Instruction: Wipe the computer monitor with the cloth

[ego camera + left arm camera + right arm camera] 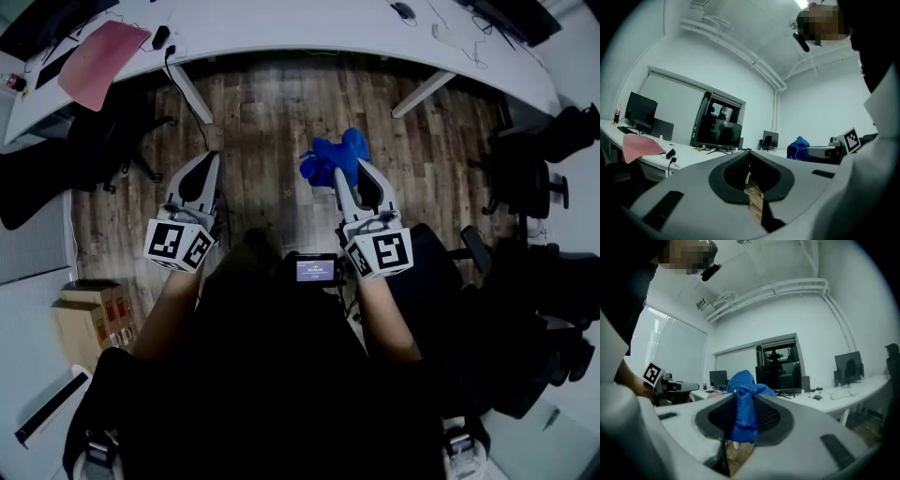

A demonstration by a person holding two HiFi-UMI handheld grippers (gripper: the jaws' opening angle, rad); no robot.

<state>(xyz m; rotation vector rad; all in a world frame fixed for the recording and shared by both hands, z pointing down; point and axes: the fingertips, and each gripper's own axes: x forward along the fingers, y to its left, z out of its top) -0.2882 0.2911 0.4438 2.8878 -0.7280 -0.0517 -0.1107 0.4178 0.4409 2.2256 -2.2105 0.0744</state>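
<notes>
A blue cloth (333,157) is bunched up and pinched in my right gripper (351,171), which is shut on it above the wood floor. The same cloth (743,403) sticks out between the jaws in the right gripper view. My left gripper (208,161) is held level with it on the left; its jaws are shut with nothing between them (749,153). A dark monitor (718,131) stands on the long white desk (689,154) ahead. That monitor (783,370) also shows past the cloth in the right gripper view.
The curved white desk (309,33) spans the far side, with a pink sheet (101,58) at its left end and cables. Black office chairs (548,150) stand at the right, another at the left (89,150). Cardboard boxes (89,319) sit at the lower left.
</notes>
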